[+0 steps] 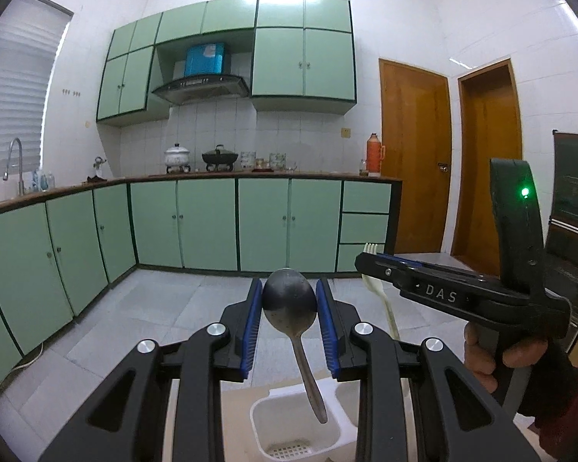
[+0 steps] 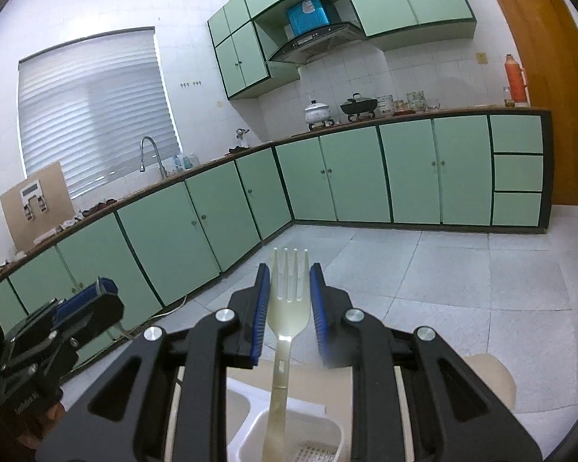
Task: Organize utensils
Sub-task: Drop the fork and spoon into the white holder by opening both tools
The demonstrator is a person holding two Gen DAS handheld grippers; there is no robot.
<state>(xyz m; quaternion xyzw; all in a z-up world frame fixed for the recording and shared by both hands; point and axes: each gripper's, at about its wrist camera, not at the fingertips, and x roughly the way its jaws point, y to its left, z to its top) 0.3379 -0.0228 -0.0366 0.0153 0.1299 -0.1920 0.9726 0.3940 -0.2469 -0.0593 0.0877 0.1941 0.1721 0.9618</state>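
My left gripper (image 1: pixel 289 300) is shut on a metal spoon (image 1: pixel 289 302), bowl up between the blue pads, its handle hanging down over a white slotted utensil holder (image 1: pixel 266 423). My right gripper (image 2: pixel 289 292) is shut on a pale plastic fork (image 2: pixel 289 300), tines up, its handle pointing down into a compartment of the white holder (image 2: pixel 327 439). In the left wrist view the right gripper (image 1: pixel 377 261) shows at the right with the fork (image 1: pixel 383 296) in it. In the right wrist view the left gripper (image 2: pixel 84 300) shows at the lower left.
Green base cabinets (image 1: pixel 212 223) and a counter with pots (image 1: pixel 219 156) run along the far wall. A sink tap (image 2: pixel 150 154) stands under the window. Two wooden doors (image 1: pixel 416 154) are at the right. A beige tabletop (image 2: pixel 493 381) carries the holder.
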